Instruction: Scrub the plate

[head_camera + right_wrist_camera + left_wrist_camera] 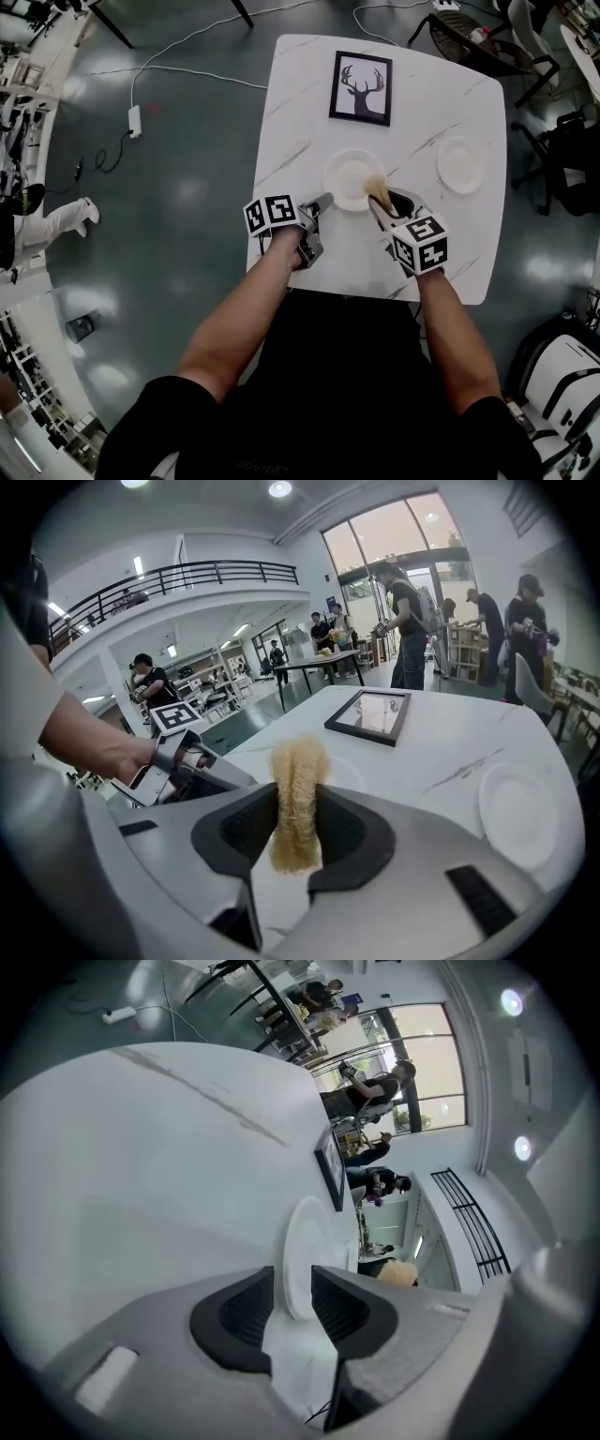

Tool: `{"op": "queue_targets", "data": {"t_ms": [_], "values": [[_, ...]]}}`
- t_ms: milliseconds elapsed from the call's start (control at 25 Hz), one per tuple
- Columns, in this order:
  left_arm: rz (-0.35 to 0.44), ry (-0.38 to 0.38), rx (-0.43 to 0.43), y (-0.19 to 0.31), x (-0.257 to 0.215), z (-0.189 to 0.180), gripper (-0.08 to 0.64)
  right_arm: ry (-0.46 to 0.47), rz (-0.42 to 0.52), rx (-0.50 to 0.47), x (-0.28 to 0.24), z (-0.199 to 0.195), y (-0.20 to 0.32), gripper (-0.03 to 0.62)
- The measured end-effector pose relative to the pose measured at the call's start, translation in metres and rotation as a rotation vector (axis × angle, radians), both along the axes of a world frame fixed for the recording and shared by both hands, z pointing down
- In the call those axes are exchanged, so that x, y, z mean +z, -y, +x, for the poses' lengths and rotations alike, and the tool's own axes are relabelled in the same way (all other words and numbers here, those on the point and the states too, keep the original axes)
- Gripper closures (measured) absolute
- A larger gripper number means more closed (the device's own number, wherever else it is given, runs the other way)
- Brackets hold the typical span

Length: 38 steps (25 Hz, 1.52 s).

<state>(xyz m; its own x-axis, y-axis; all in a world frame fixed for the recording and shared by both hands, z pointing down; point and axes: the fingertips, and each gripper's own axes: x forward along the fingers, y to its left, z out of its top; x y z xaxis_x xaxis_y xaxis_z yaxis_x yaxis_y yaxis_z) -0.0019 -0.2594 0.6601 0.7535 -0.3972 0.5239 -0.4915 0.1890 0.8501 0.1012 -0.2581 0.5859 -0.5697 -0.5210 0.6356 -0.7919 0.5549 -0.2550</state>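
White, grey-veined table (pixel 300 122) carrying the work. The plate (pixel 345 178) to be scrubbed lies at the table's middle, somewhat nearer the person's edge. A second plate (pixel 460 165) sits well apart toward the right edge, and a framed stag picture (pixel 361 88) lies close to the far edge.

Left gripper (pixel 322 202): released. Its own view shows the jaws apart with the plate's left rim standing between them, a slit of daylight beside it, so the pads do not appear to press.

Right gripper (pixel 295 803): clenched on a tan, fibrous scrubber (pixel 298 771), which projects forward past the jaw tips. In the head view the scrubber lies over the plate's right rim; whether it touches the surface cannot be told.

Step in hand, as judged: steadying the plate and bringing the scrubber to it, with scrubbing proper at or near its start. The next move probably calls for the left jaws to close on the rim so the plate cannot slide, then for the scrubber to be pressed down and worked across the plate's face.

Count: two plates, one scrubber, one framed picture, two grippers, one table.
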Motion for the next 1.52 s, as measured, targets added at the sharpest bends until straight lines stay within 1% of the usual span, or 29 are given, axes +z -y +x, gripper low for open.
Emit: {"op": "queue_targets", "data": {"t_ms": [200, 240, 320, 400, 520, 600, 720, 800, 880, 960, 1000, 1040, 1120, 1240, 1360, 1520], "values": [[0.008, -0.001, 0.029, 0.006, 0.003, 0.014, 0.448, 0.007, 0.000, 0.008, -0.003, 0.001, -0.001, 0.471], [0.007, 0.014, 0.034, 0.006, 0.005, 0.015, 0.455, 0.007, 0.001, 0.008, -0.003, 0.002, -0.001, 0.471], [0.011, 0.054, 0.051, 0.005, 0.009, 0.016, 0.535, 0.007, 0.000, 0.010, -0.003, 0.002, -0.003, 0.471], [0.029, 0.074, 0.072, 0.004, 0.010, 0.018, 0.537, 0.007, -0.001, 0.013, -0.003, 0.004, -0.004, 0.471], [0.056, 0.074, 0.100, 0.001, 0.007, 0.021, 0.540, 0.005, -0.005, 0.018, -0.003, 0.007, -0.008, 0.471], [0.076, 0.086, 0.146, -0.005, 0.004, 0.021, 0.541, -0.007, -0.005, 0.010, -0.001, 0.006, -0.011, 0.471], [0.099, 0.133, 0.263, -0.024, -0.001, 0.024, 0.541, -0.059, 0.004, -0.037, 0.003, 0.002, -0.020, 0.471], [0.108, 0.142, 0.338, -0.042, -0.004, 0.027, 0.541, -0.118, 0.010, -0.096, 0.009, -0.004, -0.030, 0.471], [0.113, 0.130, 0.378, -0.059, -0.008, 0.030, 0.543, -0.202, 0.017, -0.174, 0.020, -0.013, -0.043, 0.471], [0.115, 0.114, 0.382, -0.070, -0.009, 0.031, 0.543, -0.284, 0.034, -0.252, 0.030, -0.022, -0.055, 0.471], [0.112, 0.108, 0.381, -0.075, -0.008, 0.031, 0.543, -0.306, 0.038, -0.285, 0.034, -0.029, -0.061, 0.471], [0.105, 0.106, 0.382, -0.081, -0.007, 0.030, 0.543, -0.311, 0.035, -0.311, 0.036, -0.036, -0.068, 0.471], [0.083, 0.114, 0.390, -0.092, -0.001, 0.027, 0.543, -0.293, 0.012, -0.341, 0.040, -0.052, -0.077, 0.472], [0.058, 0.111, 0.385, -0.096, 0.008, 0.026, 0.543, -0.288, -0.051, -0.355, 0.055, -0.062, -0.081, 0.471], [0.052, 0.110, 0.387, -0.096, 0.012, 0.026, 0.543, -0.324, -0.112, -0.359, 0.072, -0.060, -0.084, 0.472], [0.048, 0.105, 0.392, -0.096, 0.014, 0.026, 0.543, -0.326, -0.135, -0.339, 0.079, -0.059, -0.081, 0.472]]}}
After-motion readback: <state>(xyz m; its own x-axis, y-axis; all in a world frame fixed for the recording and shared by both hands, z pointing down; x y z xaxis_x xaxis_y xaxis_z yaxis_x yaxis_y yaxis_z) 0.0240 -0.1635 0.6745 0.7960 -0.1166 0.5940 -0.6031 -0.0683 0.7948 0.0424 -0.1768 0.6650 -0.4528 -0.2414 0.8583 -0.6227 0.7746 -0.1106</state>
